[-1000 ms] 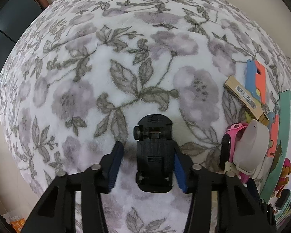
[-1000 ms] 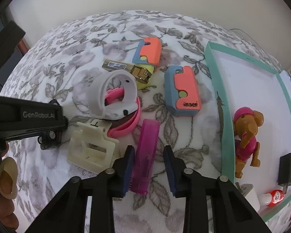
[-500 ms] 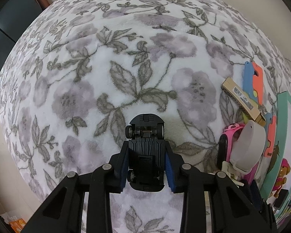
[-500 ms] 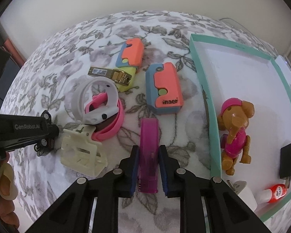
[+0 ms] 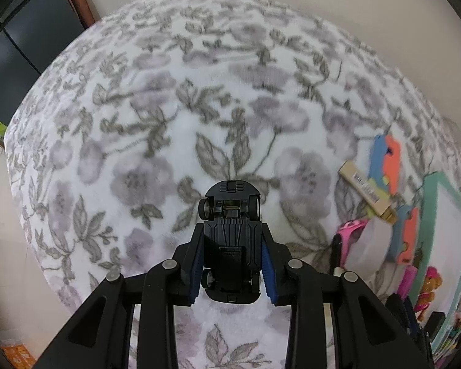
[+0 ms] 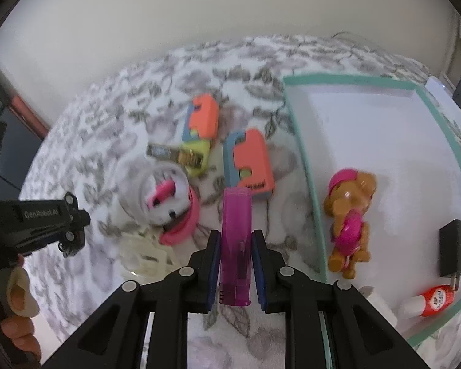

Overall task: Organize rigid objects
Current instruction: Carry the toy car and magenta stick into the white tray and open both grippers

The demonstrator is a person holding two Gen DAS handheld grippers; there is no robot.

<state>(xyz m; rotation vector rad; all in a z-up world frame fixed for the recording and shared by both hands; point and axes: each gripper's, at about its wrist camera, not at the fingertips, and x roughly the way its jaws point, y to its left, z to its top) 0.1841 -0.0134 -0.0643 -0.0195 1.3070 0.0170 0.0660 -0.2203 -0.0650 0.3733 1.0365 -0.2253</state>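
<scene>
My left gripper (image 5: 232, 246) is shut on a black toy car (image 5: 230, 240), underside up, lifted off the floral blanket (image 5: 169, 107). My right gripper (image 6: 236, 252) is shut on a translucent purple case (image 6: 235, 236), also raised above the blanket. To the right in the right wrist view lies a shallow white tray with a teal rim (image 6: 310, 184). It holds a brown and pink toy dog (image 6: 348, 215), a black plug adapter (image 6: 455, 247) and a small red and white bottle (image 6: 430, 303). The left gripper's body (image 6: 46, 218) shows at the left edge there.
On the blanket lie two orange and blue blocks (image 6: 250, 163) (image 6: 202, 118), a gold and yellow item (image 6: 181, 155), a white ring with a pink band (image 6: 166, 203) and a cream plastic frame (image 6: 144, 252). A person's hand (image 6: 12, 329) grips the left tool.
Both grippers closed on their objects and rose: the left on the car, the right on the purple case. The right view also swung toward the tray.
</scene>
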